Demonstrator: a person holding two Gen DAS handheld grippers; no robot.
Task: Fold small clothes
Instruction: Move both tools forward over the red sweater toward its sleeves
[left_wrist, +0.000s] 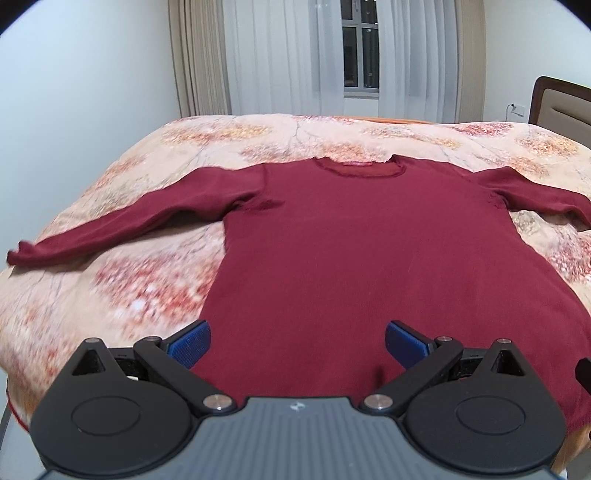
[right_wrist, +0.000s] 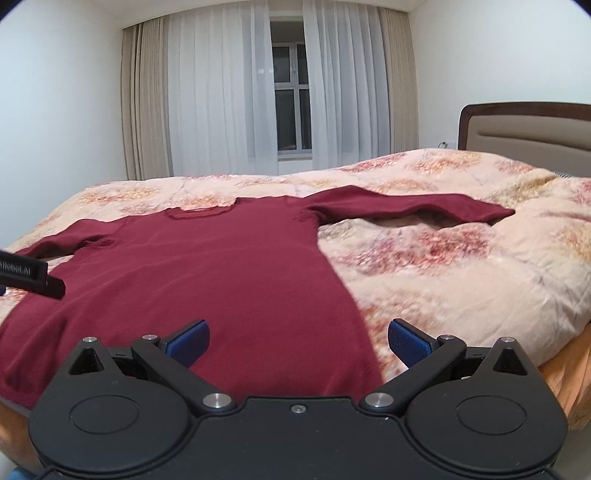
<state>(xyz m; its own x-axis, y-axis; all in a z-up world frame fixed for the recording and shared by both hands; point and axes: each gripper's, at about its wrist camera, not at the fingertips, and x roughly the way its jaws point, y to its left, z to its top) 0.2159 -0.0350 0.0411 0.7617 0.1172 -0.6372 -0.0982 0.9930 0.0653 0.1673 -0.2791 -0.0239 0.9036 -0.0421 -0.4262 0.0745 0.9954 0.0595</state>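
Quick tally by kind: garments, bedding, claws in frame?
Dark red long-sleeve top, laid flat: 1
Floral duvet: 1
Claws, both open and empty: 2 (left claw, right claw)
Total: 4

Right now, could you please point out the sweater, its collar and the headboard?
sweater (left_wrist: 369, 258): left wrist view, middle of its chest.
collar (left_wrist: 356, 170): left wrist view, front neck rim.
headboard (right_wrist: 532, 134): right wrist view, padded beige panel.
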